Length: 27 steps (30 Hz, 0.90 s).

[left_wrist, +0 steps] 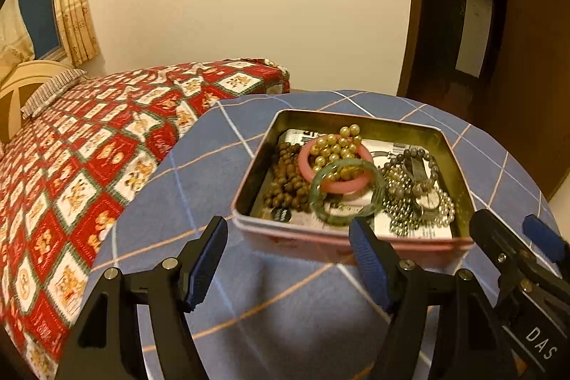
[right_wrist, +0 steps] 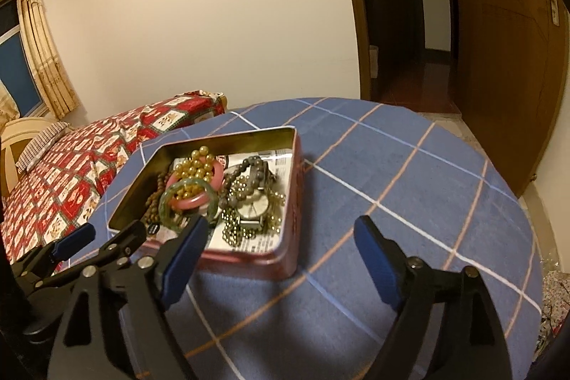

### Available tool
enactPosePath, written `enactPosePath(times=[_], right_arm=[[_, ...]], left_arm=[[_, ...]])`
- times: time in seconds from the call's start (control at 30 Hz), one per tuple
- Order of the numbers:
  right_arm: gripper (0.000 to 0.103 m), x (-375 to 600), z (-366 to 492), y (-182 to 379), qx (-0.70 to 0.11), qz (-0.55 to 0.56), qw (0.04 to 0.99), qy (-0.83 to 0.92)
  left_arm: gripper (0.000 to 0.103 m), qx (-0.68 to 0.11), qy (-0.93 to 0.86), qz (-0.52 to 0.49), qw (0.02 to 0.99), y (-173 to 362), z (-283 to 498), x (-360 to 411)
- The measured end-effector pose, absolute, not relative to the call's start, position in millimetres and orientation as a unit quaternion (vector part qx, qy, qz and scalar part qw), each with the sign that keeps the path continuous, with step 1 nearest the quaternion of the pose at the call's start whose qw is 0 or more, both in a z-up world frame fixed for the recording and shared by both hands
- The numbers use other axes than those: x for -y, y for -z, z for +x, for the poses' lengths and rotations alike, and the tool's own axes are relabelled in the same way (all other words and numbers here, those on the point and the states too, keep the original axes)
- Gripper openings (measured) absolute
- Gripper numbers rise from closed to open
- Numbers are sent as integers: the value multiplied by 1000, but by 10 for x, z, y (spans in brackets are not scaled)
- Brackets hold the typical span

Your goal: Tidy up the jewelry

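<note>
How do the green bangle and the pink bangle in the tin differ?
The green bangle is translucent with a glassy look; the pink bangle is opaque. The green bangle lies nearer the grippers, overlapping the pink bangle's near rim. Gold beads are heaped in and over the pink bangle; far fewer show through the green one. Both are rigid rings lying in the open tin.

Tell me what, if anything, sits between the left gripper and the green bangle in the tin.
Only the tin's near wall. The open left gripper hovers over the tablecloth, empty, just short of the tin. The green bangle lies right behind that wall, leaning on the pink bangle, uncovered from above.
</note>
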State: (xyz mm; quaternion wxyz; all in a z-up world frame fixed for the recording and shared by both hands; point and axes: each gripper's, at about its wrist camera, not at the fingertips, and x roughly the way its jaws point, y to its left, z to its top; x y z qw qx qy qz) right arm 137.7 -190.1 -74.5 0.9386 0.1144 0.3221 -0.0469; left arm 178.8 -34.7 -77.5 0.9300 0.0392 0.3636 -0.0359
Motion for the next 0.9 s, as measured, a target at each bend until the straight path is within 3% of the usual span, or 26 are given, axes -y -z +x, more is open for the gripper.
enactPosePath(times=[0.5, 0.9], right_arm=[[94, 1722, 724, 569, -306, 85, 948, 41], [97, 1563, 234, 101, -247, 74, 965, 39]], left_arm=[[71, -319, 17, 43, 947, 567, 971, 153], [72, -256, 24, 27, 966, 136, 405, 19]])
